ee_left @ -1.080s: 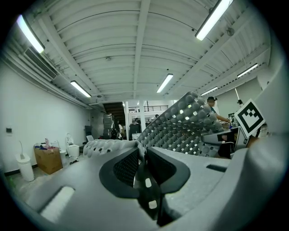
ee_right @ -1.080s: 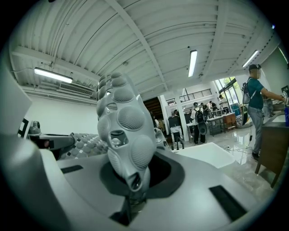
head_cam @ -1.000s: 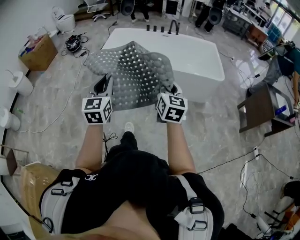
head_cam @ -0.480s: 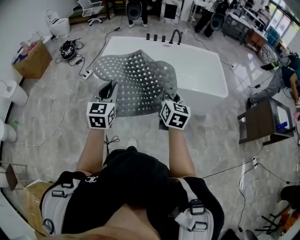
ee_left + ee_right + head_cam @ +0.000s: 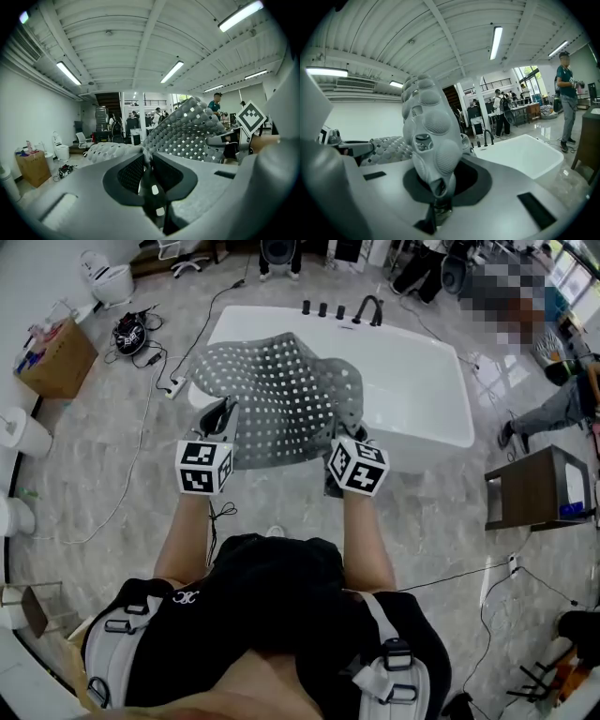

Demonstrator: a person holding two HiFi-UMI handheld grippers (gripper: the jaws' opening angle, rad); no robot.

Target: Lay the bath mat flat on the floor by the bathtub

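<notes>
A grey perforated bath mat [image 5: 279, 399] hangs in the air between both grippers, in front of the white bathtub [image 5: 412, 381]. My left gripper [image 5: 217, 418] is shut on the mat's near left edge, and the mat [image 5: 187, 133] rises from between its jaws in the left gripper view. My right gripper [image 5: 345, 437] is shut on the near right edge; there the bumpy mat [image 5: 431, 136] fills the jaws in the right gripper view. The mat billows up and away over the tub's near rim, off the floor.
Marble floor [image 5: 112, 474] lies in front of the tub, with cables [image 5: 141, 399] trailing on the left. A cardboard box [image 5: 52, 357] and toilet [image 5: 108, 277] stand far left. A dark side table [image 5: 539, 488] is on the right. People stand in the background [image 5: 567, 93].
The view has shifted so the tub and mat sit slightly lower and closer. Both grippers keep their hold on the mat, which stays spread between them.
</notes>
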